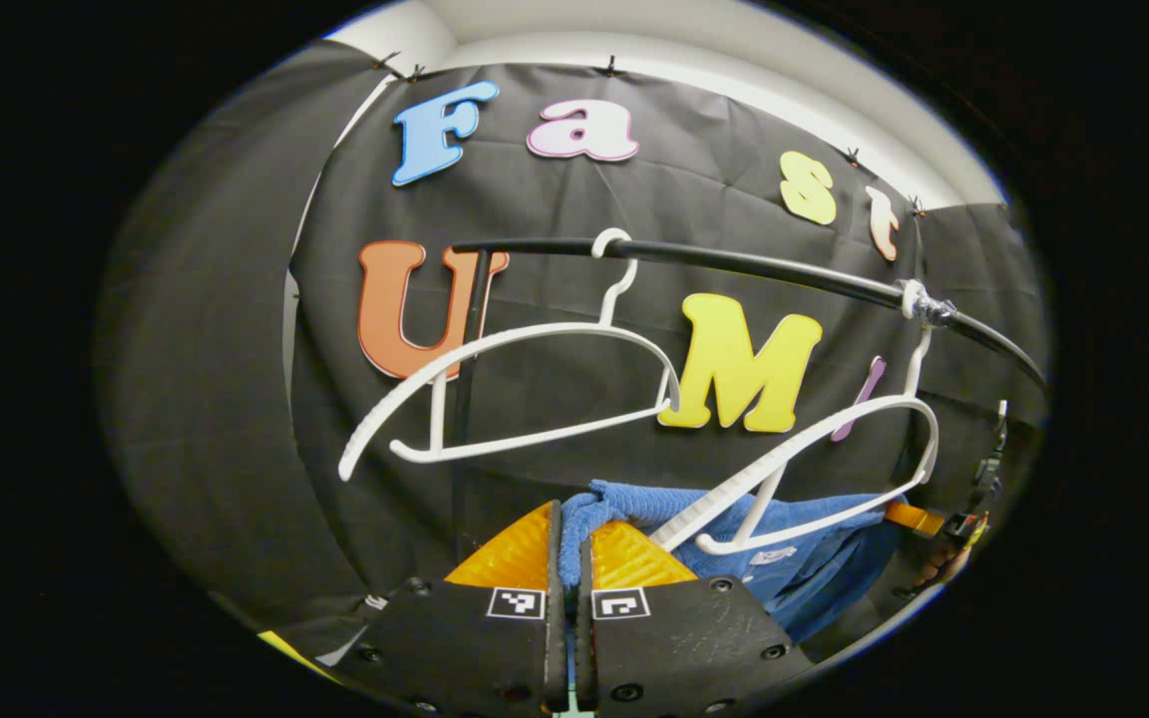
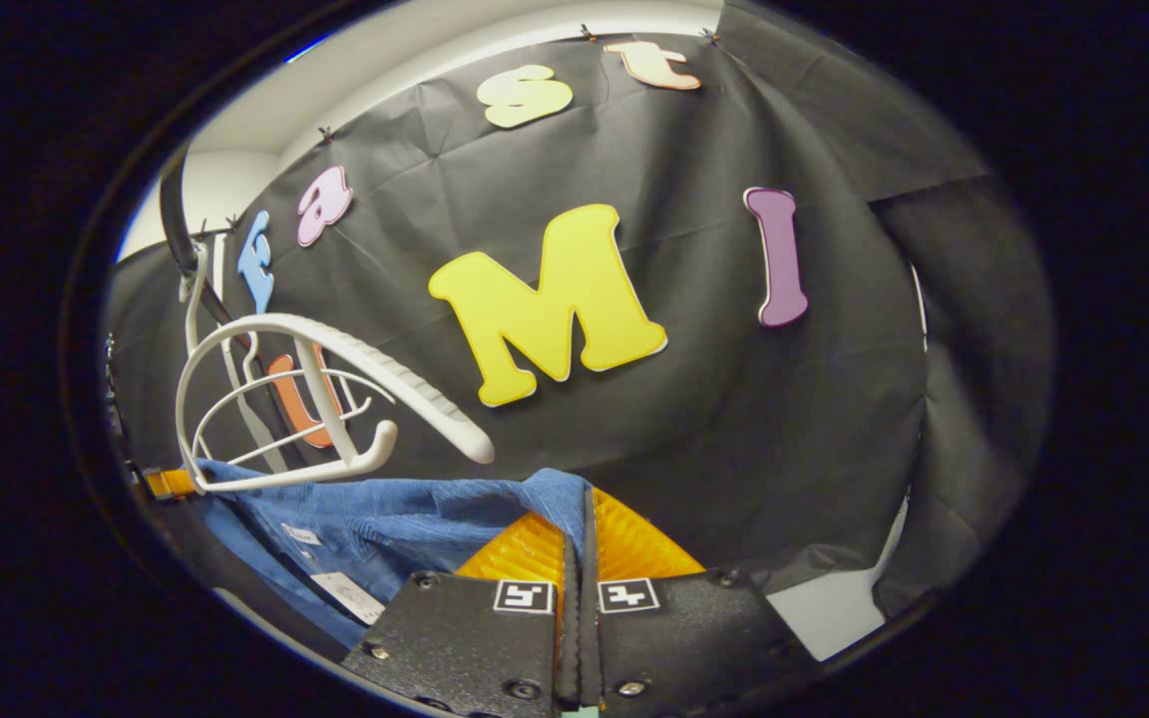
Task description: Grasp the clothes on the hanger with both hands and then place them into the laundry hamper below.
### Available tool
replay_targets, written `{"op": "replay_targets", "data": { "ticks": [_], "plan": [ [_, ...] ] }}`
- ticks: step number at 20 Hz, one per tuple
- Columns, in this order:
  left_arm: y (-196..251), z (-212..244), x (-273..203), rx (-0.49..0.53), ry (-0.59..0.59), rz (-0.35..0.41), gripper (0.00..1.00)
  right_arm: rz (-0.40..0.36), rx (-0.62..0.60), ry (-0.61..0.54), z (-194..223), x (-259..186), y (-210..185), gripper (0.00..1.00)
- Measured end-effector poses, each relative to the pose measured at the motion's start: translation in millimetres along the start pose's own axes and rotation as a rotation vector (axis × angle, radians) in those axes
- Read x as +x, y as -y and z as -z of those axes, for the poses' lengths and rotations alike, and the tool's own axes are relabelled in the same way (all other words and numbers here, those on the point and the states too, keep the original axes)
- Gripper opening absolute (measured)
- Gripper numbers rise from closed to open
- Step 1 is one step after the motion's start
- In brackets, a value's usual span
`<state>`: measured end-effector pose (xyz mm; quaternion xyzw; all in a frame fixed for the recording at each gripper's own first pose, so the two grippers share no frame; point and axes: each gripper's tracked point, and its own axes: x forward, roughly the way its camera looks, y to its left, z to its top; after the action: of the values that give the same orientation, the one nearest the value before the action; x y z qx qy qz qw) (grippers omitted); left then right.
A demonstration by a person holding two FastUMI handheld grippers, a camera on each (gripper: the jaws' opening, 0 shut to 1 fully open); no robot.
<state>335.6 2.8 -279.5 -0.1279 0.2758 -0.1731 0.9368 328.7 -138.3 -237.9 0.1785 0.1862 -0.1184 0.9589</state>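
Left gripper view: the left claw is closed narrow, both fingers pinching a fold of the blue garment. The cloth bunches up between the finger pads and runs off to the right, below the nearer white hanger. The lower bar of that hanger lies across the top edge of the cloth; I cannot tell whether any part of the garment still hangs on it. A white tag shows on the fabric just under the bar.

A second white hanger hangs bare to the left, its hook over the black rail. The nearer hanger is fixed to the same rail farther right, at a white wrapped joint. A black post drops from the rail's left end.

At the far right edge of this view, part of the right claw and the hand holding it show beside the end of the garment.

Right gripper view: the right claw is also closed narrow, gripping the other end of the blue garment. The cloth stretches from the fingers leftward, under the nearer white hanger, with two white tags visible on it. The bare hanger shows behind it. The black rail curves at upper left.

Garment is held between both claws, spread roughly level, below the hangers.
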Motion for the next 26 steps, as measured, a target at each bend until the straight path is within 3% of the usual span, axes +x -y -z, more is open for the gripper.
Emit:
{"op": "replay_targets", "data": {
  "ticks": [10, 16, 20, 26],
  "plan": [
    [-24, 63, -10, -0.088, -0.1, 0.002, 0.04, -0.052, 0.144, -0.191, 56, 6, 3, 0.04],
    [-17, 91, -32, -0.071, -0.148, 0.006, 0.03, -0.052, 0.185, -0.275, 91, -11, 1, 0.04],
    [1, 103, -49, -0.041, -0.166, 0.037, 0.04, -0.081, 0.215, -0.32, 112, -20, -12, 0.04],
    [39, 120, -66, -0.07, -0.177, 0.108, 0.04, -0.191, 0.304, -0.384, 145, -48, -63, 0.04]
  ]
}}
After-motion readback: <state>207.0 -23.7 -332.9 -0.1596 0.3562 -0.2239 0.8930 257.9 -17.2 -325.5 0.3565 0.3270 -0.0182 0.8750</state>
